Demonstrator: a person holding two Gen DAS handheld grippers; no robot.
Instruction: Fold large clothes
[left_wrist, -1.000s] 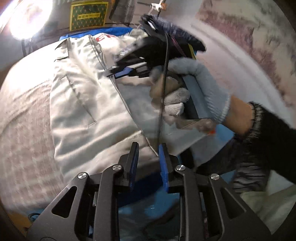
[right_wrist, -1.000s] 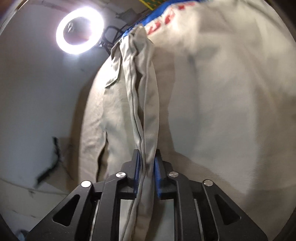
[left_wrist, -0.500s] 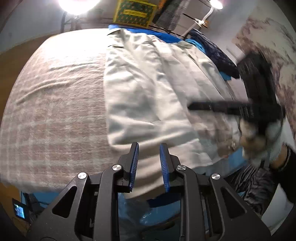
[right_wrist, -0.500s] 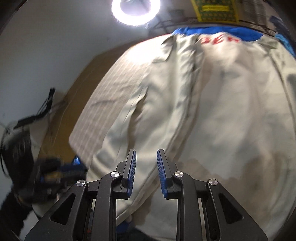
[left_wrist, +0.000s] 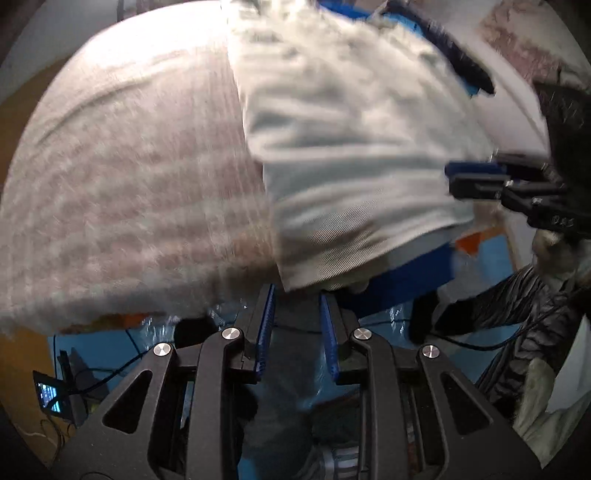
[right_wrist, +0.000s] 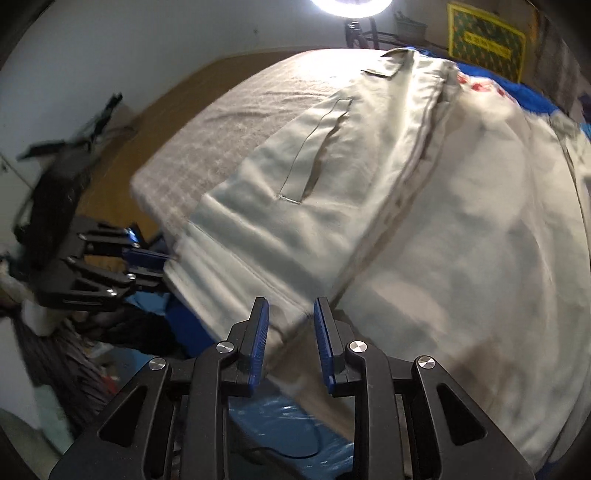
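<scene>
Checked blanket (right_wrist: 221, 122), beige jacket (right_wrist: 369, 192) hem just ahead of right gripper (right_wrist: 290, 325)

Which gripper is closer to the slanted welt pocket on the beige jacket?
Left. In the right wrist view the left gripper is at the hem just below the slanted welt pocket of the beige jacket. The right gripper is at the hem further along, near the front opening.

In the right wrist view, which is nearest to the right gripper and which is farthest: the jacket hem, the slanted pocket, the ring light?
From the right gripper, nearest first:
1. Jacket hem, just ahead of the open jaws, at the bed's near edge.
2. Slanted pocket, further up the jacket, left of its middle.
3. Ring light, beyond the bed, at the top edge.
</scene>
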